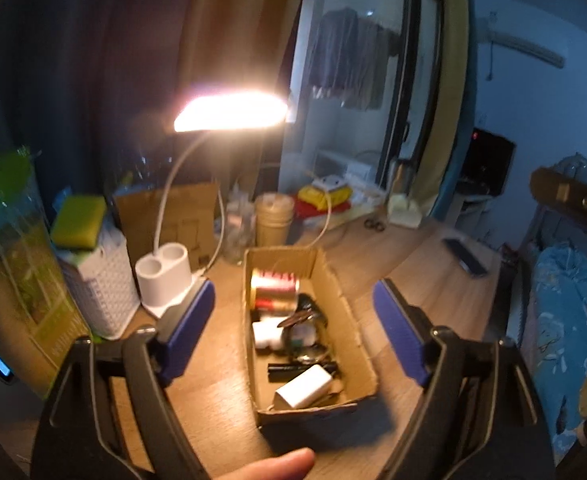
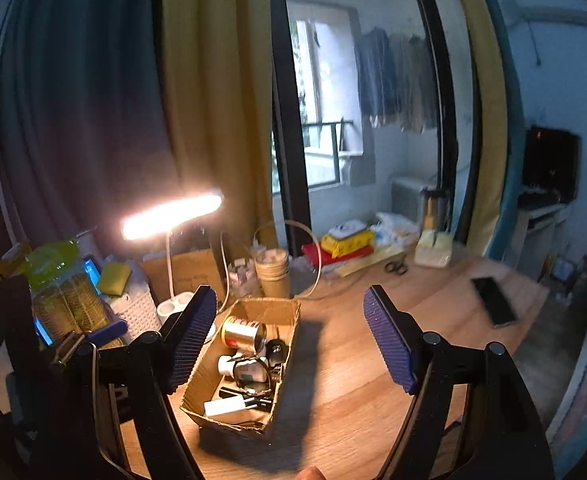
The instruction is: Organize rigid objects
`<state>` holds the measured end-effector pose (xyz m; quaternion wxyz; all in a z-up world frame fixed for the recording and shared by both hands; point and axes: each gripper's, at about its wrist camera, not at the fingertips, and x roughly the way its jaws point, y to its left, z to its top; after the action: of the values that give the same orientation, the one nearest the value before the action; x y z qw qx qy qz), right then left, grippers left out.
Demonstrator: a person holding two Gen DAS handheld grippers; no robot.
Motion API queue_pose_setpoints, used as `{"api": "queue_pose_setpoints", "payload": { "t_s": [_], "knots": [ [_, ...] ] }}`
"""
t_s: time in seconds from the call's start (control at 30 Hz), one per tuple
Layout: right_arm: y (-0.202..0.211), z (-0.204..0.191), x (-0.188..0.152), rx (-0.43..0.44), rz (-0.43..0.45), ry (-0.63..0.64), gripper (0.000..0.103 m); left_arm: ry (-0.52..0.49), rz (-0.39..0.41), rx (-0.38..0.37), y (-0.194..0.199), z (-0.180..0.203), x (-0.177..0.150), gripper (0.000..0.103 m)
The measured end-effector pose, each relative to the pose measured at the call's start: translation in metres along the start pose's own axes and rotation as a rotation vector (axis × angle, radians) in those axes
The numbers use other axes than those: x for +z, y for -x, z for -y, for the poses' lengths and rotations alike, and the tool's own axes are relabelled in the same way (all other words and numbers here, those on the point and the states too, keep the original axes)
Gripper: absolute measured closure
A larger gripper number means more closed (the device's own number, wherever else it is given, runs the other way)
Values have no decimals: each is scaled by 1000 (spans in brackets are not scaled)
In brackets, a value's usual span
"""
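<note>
An open cardboard box (image 1: pixel 351 320) (image 2: pixel 197 390) lies on the wooden table. It holds a gold and red can (image 1: pixel 273 284) (image 2: pixel 243 334) on its side, a white bottle (image 1: pixel 267 334), a white block (image 1: pixel 303 386) (image 2: pixel 223 406), a black pen (image 1: pixel 293 369) and other small dark items. My left gripper (image 1: pixel 293 292) hovers above the box, open, nothing between its blue pads. My right gripper (image 2: pixel 289 300) hangs to the right of and above the box, open and empty too. A thumb (image 1: pixel 277 466) shows at the bottom edge.
A lit desk lamp (image 1: pixel 229 112) on a white base (image 1: pixel 165 276) stands left of the box. Beside it are a white woven basket (image 1: pixel 101 296) with a sponge (image 1: pixel 79 222) and a green-lidded jar (image 1: pixel 9 240). Behind stand a paper cup (image 1: pixel 273 216) and scissors (image 2: pixel 397 266). A phone (image 2: pixel 493 300) lies far right.
</note>
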<state>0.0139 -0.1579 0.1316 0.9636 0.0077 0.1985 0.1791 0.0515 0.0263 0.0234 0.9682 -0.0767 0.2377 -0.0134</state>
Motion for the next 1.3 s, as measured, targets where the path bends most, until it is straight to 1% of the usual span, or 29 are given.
{"api": "queue_pose_setpoints", "payload": {
  "t_s": [0.07, 0.17, 0.3, 0.4, 0.5, 0.57, 0.63, 0.8, 0.9, 1.1, 1.3],
  "knots": [
    [11, -2, 3, -10, 17, 15, 24, -3, 23, -11, 14, 1, 7, 19],
    [37, -4, 11, -45, 70, 37, 24, -27, 45, -25, 30, 3, 15, 19],
    [72, -8, 27, -92, 133, 62, 24, -65, 65, -21, 49, 3, 25, 19],
    [96, -11, 36, -101, 182, 63, 24, -76, 68, -10, 55, 1, 32, 19],
    [107, -14, 37, -109, 214, 73, 24, -79, 84, -10, 63, 1, 34, 18],
    [99, -14, 33, -101, 187, 79, 24, -82, 98, -5, 67, 1, 35, 18],
    [82, -13, 23, -89, 132, 74, 24, -84, 101, -7, 69, 1, 35, 18],
    [50, -15, 4, -82, 40, 74, 24, -99, 107, -3, 69, 4, 34, 18],
    [39, -17, -3, -66, 16, 69, 24, -103, 104, -1, 67, 5, 33, 18],
    [37, -21, -6, -68, 19, 71, 24, -102, 108, -4, 66, 4, 33, 18],
    [32, -14, -8, -68, 8, 44, 24, -109, 103, -16, 65, 5, 32, 18]
  ]
}}
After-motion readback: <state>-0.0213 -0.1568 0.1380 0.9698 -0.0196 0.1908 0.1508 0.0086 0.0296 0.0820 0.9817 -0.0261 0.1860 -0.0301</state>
